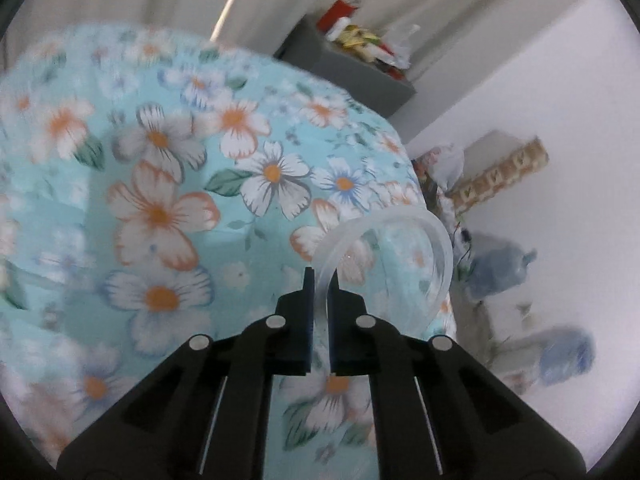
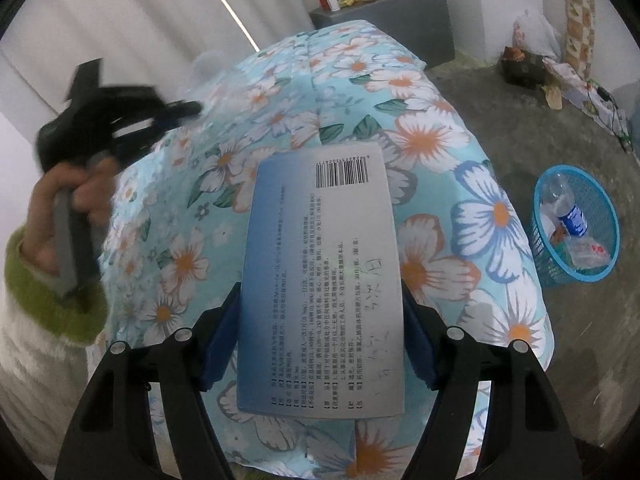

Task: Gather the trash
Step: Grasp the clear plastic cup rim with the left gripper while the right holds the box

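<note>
In the left wrist view my left gripper [image 1: 321, 280] is shut on the rim of a clear plastic cup [image 1: 404, 264], which lies on its side over the flowered blue cover [image 1: 160, 184]. In the right wrist view my right gripper [image 2: 320, 312] is shut on a flat white-and-blue medicine box [image 2: 322, 280] with a barcode and printed text; a blue pad presses each long side. The left gripper [image 2: 120, 120] shows there too, blurred, held by a hand in a green-cuffed sleeve at the left. A blue mesh basket [image 2: 600, 216] stands on the floor to the right.
The basket holds a plastic bottle [image 2: 566, 208] and wrappers. A grey block [image 2: 400, 12] beyond the cover carries a red can and packets. Bags, cables and a patterned box [image 2: 576, 12] sit along the white wall. Grey floor [image 2: 500, 120] lies between cover and basket.
</note>
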A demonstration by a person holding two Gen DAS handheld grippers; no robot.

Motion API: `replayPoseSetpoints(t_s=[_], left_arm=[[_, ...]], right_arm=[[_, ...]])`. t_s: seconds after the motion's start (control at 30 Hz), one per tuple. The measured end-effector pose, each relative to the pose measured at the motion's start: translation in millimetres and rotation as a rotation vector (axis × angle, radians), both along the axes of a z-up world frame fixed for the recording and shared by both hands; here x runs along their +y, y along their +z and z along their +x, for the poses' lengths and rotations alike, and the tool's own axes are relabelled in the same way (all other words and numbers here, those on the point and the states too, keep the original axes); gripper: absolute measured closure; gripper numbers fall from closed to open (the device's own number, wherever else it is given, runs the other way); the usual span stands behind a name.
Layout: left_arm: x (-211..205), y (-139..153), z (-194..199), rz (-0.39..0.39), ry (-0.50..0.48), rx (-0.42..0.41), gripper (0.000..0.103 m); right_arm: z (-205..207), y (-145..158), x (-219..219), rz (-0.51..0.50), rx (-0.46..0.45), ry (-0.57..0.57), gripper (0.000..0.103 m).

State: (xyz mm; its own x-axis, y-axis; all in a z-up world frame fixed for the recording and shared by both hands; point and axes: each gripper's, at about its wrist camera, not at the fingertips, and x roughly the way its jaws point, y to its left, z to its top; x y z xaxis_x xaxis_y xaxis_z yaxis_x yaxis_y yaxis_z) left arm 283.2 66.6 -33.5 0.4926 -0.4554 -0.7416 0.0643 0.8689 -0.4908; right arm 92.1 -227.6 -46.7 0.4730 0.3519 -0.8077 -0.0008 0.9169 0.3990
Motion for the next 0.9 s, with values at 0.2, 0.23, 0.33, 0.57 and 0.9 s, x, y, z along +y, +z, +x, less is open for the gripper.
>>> replayPoseSetpoints(t_s=[0.2,0.23,0.33,0.57,0.9], left_arm=[[10,42,-54,0.121,-0.154,-0.074,0.099],[13,45,-64,0.137,-0.171,-0.08,0.099],[14,50,-95,0.241,-0.246,-0.094,0.099],[8,30,-135,0.38,-0.374,-0.056,0.099],[1,10,-136,0.368,-0.319,-0.048,0.099]], right_arm=[[-2,1,-6,0.011,-0.007,-0.012,0.033],[-3,1,-6,0.008,-0.01,-0.012,0.033],[-4,3,-6,0.0,-0.018,-0.009,0.033],[-5,4,-6,-0.004,-0.012,-0.011,0.033],[-5,2,-5,-0.015,0.004,-0.016,0.033]])
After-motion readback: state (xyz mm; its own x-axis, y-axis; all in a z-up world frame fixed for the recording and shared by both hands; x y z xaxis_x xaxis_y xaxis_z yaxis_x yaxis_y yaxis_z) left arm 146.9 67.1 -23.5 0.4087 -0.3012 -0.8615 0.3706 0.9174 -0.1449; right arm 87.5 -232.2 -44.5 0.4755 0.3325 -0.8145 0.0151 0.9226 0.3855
